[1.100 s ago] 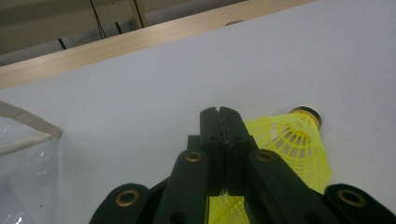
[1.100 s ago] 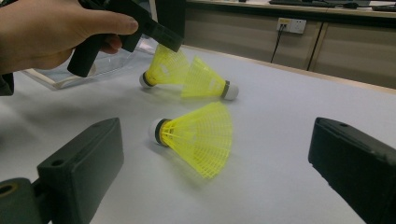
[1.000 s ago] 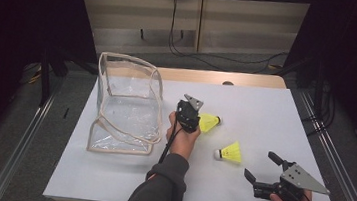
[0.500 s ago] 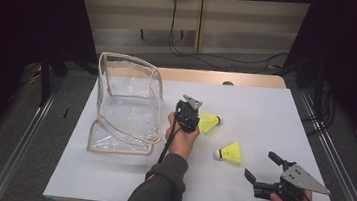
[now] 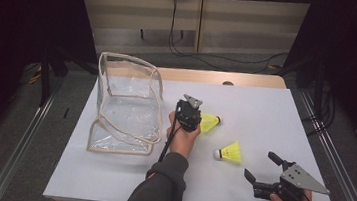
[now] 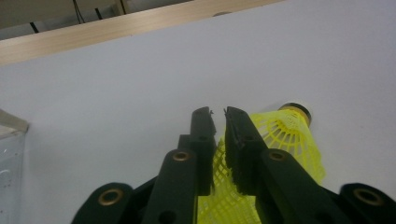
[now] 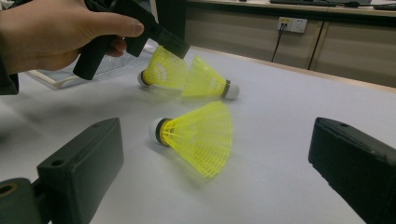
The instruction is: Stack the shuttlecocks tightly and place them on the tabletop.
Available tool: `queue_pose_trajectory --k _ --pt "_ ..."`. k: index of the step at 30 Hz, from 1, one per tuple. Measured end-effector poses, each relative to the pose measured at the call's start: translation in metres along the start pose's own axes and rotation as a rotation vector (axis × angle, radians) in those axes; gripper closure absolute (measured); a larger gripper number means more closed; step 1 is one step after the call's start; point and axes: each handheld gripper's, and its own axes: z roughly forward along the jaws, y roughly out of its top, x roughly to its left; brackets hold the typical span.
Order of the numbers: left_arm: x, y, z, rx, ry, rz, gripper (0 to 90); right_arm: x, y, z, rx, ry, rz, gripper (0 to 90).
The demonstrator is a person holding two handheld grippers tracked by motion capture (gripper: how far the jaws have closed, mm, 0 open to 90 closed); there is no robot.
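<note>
At the left side of the white table (image 5: 107, 183) stands a clear plastic pouch with a beige trim (image 5: 125, 105), its opening facing up. Just right of it, near the middle of the table, the left gripper (image 5: 196, 113) is held by the person's left hand (image 5: 181, 133). Its black jaws have just been opening a little, and in the left gripper view they are nearly together, with only a narrow slit between the tips. The net skirt of a yellow plastic shuttlecock (image 6: 285, 140) lies between and under them, but I cannot tell if the pads still press on it. In the right gripper view a second yellow shuttlecock (image 7: 161, 70) lies right beside this one, skirt to skirt (both on the table surface).

Further right and nearer to the person, a third yellow plastic shuttlecock with a white cork (image 5: 229, 152) lies on its side, apart from the others.

At the right, the right gripper (image 5: 262, 170) is held low above the table, its jaws wide apart and holding nothing. It points toward the third shuttlecock.
</note>
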Motion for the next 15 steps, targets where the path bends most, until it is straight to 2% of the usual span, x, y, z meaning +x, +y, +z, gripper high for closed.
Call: queue_pose_trajectory --k 3,15 --pt "-0.0006 0.0004 0.0003 -0.006 -0.001 -0.004 77.3 0.0 -0.0003 0.0004 0.001 0.005 -0.001 2.8" --pt "-0.0015 0.0006 0.0011 -0.001 -0.024 -0.013 74.0 0.0005 0.0001 0.0002 0.002 0.002 0.0 2.8"
